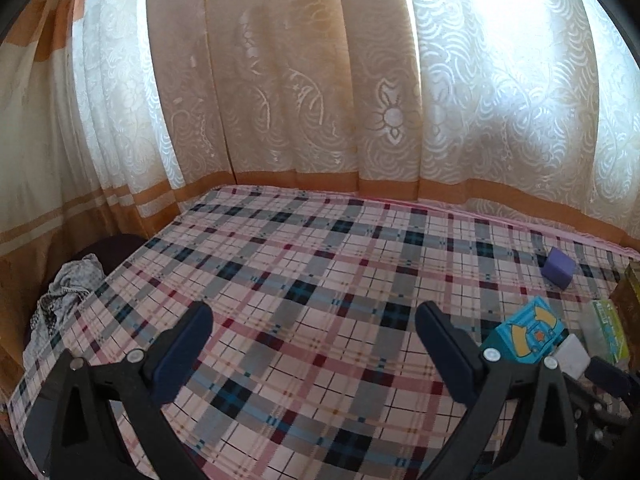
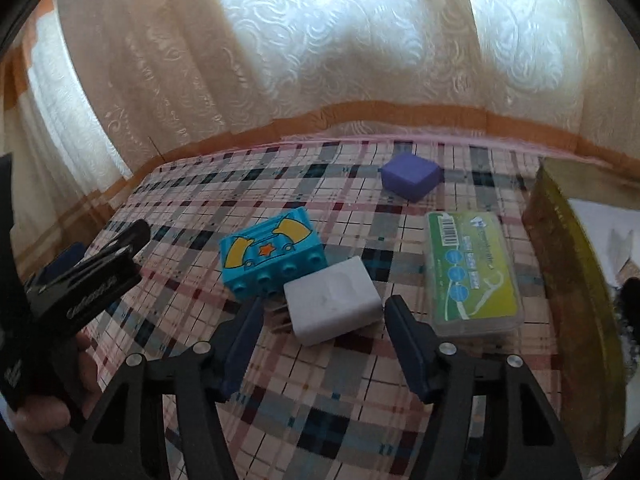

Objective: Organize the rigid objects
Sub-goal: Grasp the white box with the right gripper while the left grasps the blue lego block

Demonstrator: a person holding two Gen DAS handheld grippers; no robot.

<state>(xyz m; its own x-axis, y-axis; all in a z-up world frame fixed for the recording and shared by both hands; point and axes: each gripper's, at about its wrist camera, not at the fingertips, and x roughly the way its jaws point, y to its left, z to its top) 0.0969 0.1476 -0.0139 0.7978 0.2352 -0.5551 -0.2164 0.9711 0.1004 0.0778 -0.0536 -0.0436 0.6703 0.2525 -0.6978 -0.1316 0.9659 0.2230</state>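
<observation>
- The right gripper (image 2: 322, 332) hangs low over the plaid cloth (image 2: 360, 412), its jaws spread apart and not pressing on anything.
- A white block (image 2: 333, 306) lies on the cloth just ahead of the fingertips, in the gap between them; the left finger (image 2: 244, 344) and the right finger (image 2: 408, 344) each stand clear of its sides.
- A blue brick (image 2: 272, 256) with a star print sits just past the white block, touching its far left corner, beyond the left finger.
- A green floss case (image 2: 472, 276) lies flat just beyond the right finger, apart from the white block.
- A purple cube (image 2: 412, 176) rests well ahead of both fingers, toward the curtain (image 2: 320, 60).
- A yellow-brown box (image 2: 572, 264) stands outside the right finger, at the cloth's edge.
- The left gripper (image 1: 314, 334) is wide open with only bare cloth between its fingers.
- From that side, the blue brick, white block and floss case all lie outside its right finger (image 1: 448, 344), the purple cube farther off ahead.
- A hand (image 2: 44, 412) grips the left gripper's handle.
</observation>
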